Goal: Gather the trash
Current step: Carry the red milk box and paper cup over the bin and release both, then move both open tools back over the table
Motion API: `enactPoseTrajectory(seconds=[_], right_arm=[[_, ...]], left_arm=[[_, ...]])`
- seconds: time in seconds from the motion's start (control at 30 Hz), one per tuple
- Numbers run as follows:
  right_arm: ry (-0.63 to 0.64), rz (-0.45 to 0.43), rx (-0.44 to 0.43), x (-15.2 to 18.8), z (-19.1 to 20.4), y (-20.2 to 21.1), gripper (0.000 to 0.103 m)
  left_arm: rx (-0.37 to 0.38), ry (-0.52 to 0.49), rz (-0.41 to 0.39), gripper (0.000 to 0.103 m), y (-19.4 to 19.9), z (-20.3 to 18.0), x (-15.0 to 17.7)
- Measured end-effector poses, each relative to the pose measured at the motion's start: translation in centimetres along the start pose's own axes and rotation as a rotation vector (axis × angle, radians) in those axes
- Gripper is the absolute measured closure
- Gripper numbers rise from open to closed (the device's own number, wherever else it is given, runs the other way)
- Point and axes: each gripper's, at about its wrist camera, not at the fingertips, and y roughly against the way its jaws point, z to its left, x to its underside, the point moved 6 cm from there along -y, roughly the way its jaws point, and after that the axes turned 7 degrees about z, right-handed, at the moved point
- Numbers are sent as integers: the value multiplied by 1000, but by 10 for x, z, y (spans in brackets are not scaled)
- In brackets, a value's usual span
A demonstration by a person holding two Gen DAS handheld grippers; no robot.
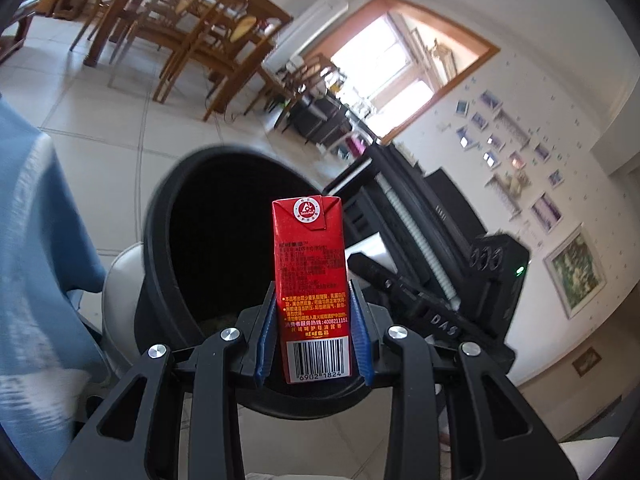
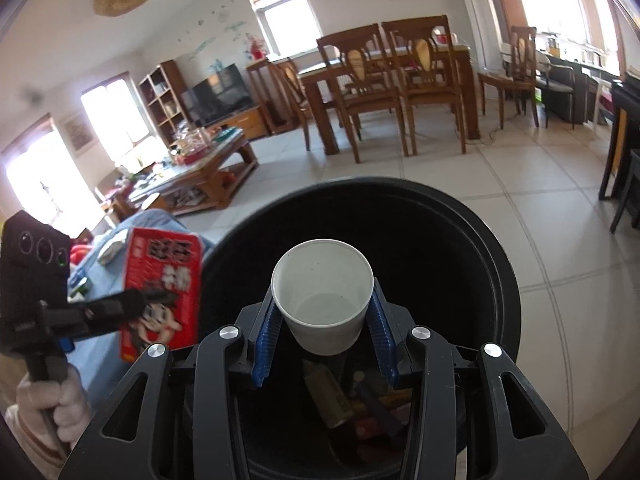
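Observation:
My left gripper (image 1: 314, 336) is shut on a red drink carton (image 1: 310, 280), held upright beside the open mouth of a black trash bin (image 1: 160, 216). My right gripper (image 2: 324, 336) is shut on a white paper cup (image 2: 324, 304), held over the bin (image 2: 496, 256), which has several pieces of trash (image 2: 340, 400) at its bottom. In the right wrist view the left gripper (image 2: 100, 308) with the red carton (image 2: 164, 292) shows at the left, just outside the bin's rim. In the left wrist view the right gripper's body (image 1: 420, 300) shows to the right of the carton.
A blue cloth (image 1: 36, 240) covers a surface left of the bin. A wooden dining table and chairs (image 2: 392, 80) stand on the tiled floor beyond. A coffee table (image 2: 196, 172) is at the left, a dark piano (image 1: 412, 208) at the right.

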Motion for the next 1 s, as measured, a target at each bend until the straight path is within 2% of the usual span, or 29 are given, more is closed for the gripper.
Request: enactPoseTrajectory(seconds=[0.3, 0.6, 0.7, 0.77, 0.83, 1.0], right_arm=[[-5, 28, 3, 5, 5, -14, 62], [-14, 57, 6, 4, 17, -21, 62], [-20, 70, 3, 6, 18, -22, 59], [-18, 66, 7, 6, 21, -19, 50], [-26, 58, 7, 5, 23, -17, 45], [-15, 46, -1, 1, 35, -13, 45]], left_arm=[[-103, -60, 57, 70, -21, 5, 10], [-135, -90, 64, 69, -23, 3, 12], [-136, -92, 56, 68, -19, 0, 14], [-144, -95, 47, 67, -14, 0, 15], [-150, -95, 36, 61, -9, 1, 15], [-189, -124, -25, 37, 16, -2, 19]])
